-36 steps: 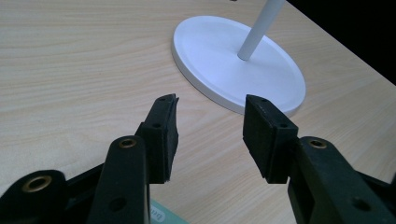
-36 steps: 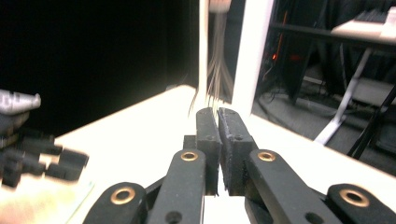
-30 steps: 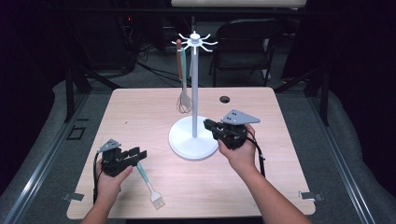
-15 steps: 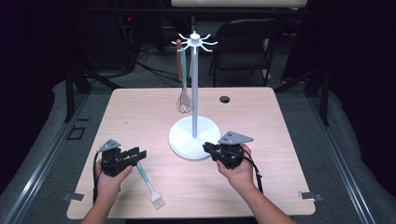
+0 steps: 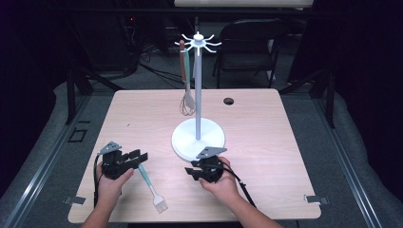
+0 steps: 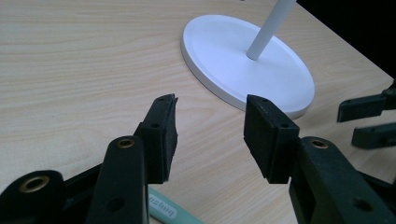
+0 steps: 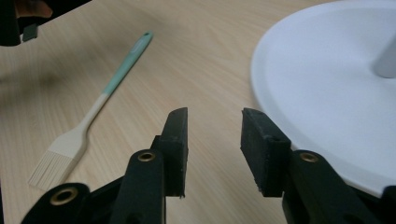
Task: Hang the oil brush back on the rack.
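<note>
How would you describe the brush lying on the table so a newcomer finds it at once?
Start at the white round-based utensil stand on the light wooden table. Nearer the person, by the left gripper, lies a pastry brush with mint-green handle and pale bristles. Unlike the whisk hanging from the stand, it lies flat.

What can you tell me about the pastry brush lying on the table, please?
The pastry brush lies flat on the light wooden table, near its front edge, to the left of the white stand base. It has a slim mint-green handle with a small hanging hole at its tip, a cream neck that widens into a flat head, and pale bristles that look like silicone. Its handle end lies right by the open left gripper, perhaps under its jaws; the bristles point toward the person. Nothing grips it.
</note>
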### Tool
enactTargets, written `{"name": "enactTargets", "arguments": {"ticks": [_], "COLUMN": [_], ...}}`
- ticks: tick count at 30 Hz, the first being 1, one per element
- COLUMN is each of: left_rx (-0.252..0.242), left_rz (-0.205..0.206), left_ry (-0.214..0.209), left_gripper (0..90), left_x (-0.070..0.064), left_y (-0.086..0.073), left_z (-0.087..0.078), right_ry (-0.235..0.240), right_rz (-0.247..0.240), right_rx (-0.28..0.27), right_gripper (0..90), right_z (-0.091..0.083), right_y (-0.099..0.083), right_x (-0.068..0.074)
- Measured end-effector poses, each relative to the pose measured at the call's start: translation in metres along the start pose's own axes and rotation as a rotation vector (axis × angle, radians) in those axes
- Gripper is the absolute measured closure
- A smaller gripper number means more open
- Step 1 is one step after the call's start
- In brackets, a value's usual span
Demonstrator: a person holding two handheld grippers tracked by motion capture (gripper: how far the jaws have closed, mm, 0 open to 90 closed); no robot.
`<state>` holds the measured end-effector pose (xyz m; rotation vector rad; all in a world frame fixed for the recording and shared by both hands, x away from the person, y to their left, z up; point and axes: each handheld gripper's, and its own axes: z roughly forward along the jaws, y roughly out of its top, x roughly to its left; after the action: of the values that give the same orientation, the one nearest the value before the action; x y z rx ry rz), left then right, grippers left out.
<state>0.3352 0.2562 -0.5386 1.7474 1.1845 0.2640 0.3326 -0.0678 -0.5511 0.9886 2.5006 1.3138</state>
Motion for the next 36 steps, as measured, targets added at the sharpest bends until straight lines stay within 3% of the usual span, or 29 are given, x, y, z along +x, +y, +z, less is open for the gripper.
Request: {"name": "enactTargets", "arguments": {"ticks": [4,8,14,17,19,20,22,25,27,36], "left_rx": [0.001,0.009,0.014,0.012,0.007,0.007,0.014,0.022,0.017,0.017], "left_rz": [-0.003,0.005,0.005,0.007,0.005,0.005,0.009,0.012,0.014,0.013], "left_ry": [0.0,0.003,0.005,0.005,0.004,0.004,0.005,0.003,0.004,0.004], "left_gripper": [53.8,53.8,53.7,53.7,53.8,53.8,53.8,53.8,53.8,53.8], "left_x": [0.001,0.001,0.0,0.001,0.001,0.001,0.001,0.0,0.0,-0.002], "left_y": [-0.001,-0.001,-0.002,-0.002,-0.002,-0.002,-0.002,-0.002,-0.002,-0.002], "left_z": [0.0,0.001,0.002,0.002,0.002,0.002,0.002,0.002,0.002,0.004], "right_ry": [0.04,0.064,0.117,0.113,0.093,0.074,0.048,0.041,0.015,-0.008], "right_rz": [-0.017,-0.077,-0.103,-0.131,-0.159,-0.197,-0.225,-0.227,-0.241,-0.121], "right_rx": [0.022,0.067,0.068,0.085,0.084,0.106,0.091,0.092,0.081,0.093], "right_gripper": [59.0,57.4,57.3,58.6,61.3,63.1,66.5,77.5,79.5,82.9], "right_z": [0.023,0.044,0.074,0.083,0.087,0.089,0.09,0.088,0.084,0.044], "right_y": [0.003,0.007,0.008,0.008,0.007,0.006,0.004,0.002,-0.001,-0.018], "right_x": [0.019,0.04,0.074,0.087,0.093,0.096,0.1,0.1,0.097,0.049]}}
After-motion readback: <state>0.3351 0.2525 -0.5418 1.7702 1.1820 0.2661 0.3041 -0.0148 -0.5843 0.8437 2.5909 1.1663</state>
